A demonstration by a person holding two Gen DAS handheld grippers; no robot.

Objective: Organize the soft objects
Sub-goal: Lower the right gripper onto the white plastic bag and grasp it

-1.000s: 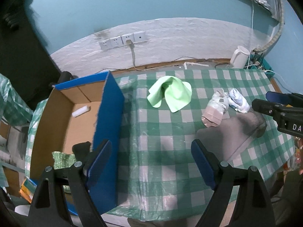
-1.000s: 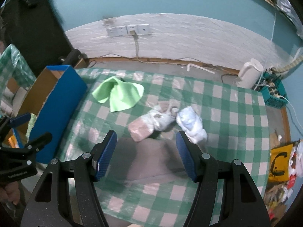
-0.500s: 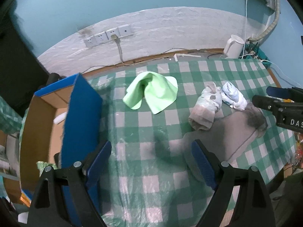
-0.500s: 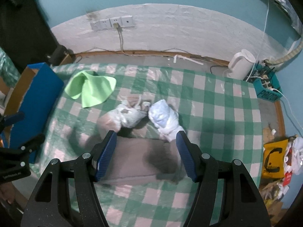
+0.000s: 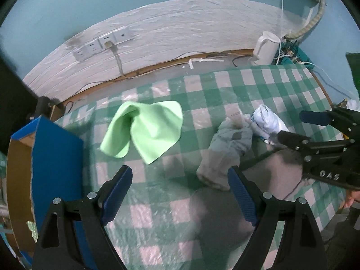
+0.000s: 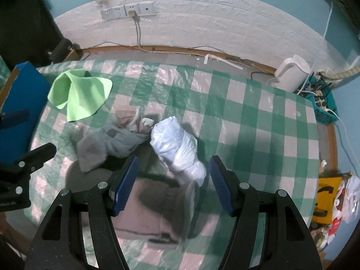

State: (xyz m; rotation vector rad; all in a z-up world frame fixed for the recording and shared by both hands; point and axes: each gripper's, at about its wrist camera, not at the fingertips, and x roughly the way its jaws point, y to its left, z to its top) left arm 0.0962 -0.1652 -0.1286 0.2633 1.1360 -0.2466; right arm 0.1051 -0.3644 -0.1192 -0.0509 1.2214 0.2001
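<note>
Both claws gape apart and hold nothing, right claw (image 6: 173, 181) over the white bundle (image 6: 176, 147), left claw (image 5: 180, 193) near the grey cloth (image 5: 225, 155).

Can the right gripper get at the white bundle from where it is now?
Probably yes: the right gripper is open, with the white bundle just ahead between its fingers and nothing covering it.

Right gripper (image 6: 173, 184) jaws stand apart, empty, over a green checked table (image 6: 247, 117). White bundle (image 6: 177, 148) lies between the fingertips, just far of them. Grey cloth (image 6: 108, 144) touches its left; green cloth (image 6: 81, 94) far left.
</note>
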